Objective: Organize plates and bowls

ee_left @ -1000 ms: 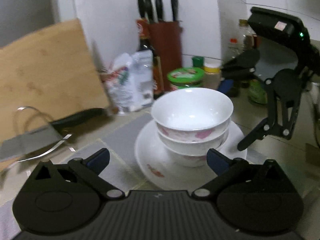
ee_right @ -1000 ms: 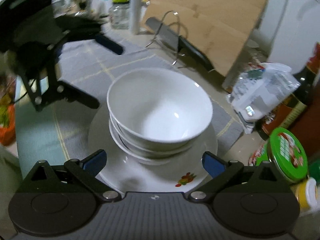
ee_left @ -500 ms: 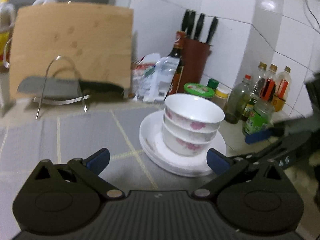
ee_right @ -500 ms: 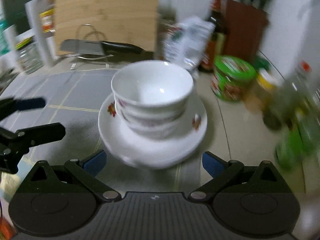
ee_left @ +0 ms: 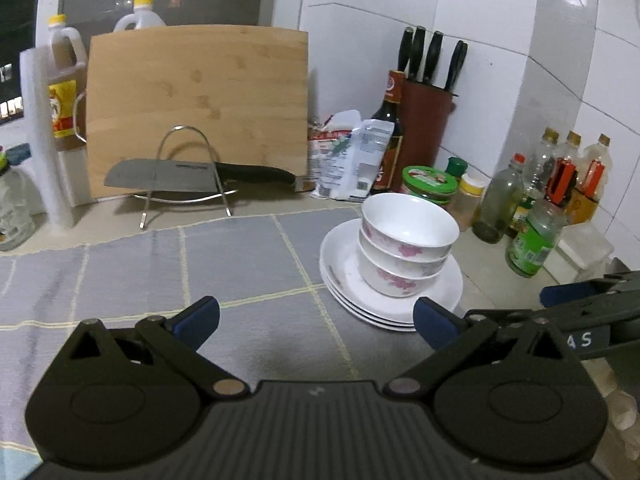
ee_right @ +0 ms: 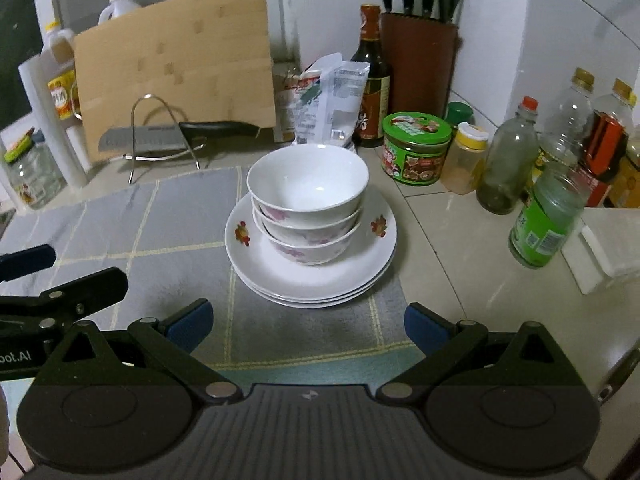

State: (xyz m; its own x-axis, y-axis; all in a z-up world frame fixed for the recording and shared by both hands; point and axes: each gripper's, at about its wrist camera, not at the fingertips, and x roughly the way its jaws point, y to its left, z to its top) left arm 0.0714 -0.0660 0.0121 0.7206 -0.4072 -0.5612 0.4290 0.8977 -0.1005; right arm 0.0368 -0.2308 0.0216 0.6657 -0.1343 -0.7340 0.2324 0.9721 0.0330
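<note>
Three white bowls with pink flowers [ee_left: 404, 248] [ee_right: 306, 208] are nested on a stack of three white plates [ee_left: 348, 280] [ee_right: 312, 276] at the right edge of a grey checked mat [ee_left: 200, 264] [ee_right: 160, 232]. My left gripper [ee_left: 316, 318] is open and empty, back from the stack and to its left. My right gripper [ee_right: 306, 322] is open and empty too, a short way in front of the plates. Each gripper shows at the edge of the other's view.
A cleaver [ee_left: 192, 176] rests in a wire rack before a bamboo cutting board [ee_left: 196, 104]. A knife block [ee_right: 420, 64], sauce bottle [ee_right: 372, 80], food bags [ee_right: 324, 96], green-lidded jar [ee_right: 416, 148] and several bottles [ee_right: 548, 216] crowd the back and right of the counter.
Both grippers have pulled back and away from the stack, which now looks smaller and farther off. The bowls and plates have stayed put.
</note>
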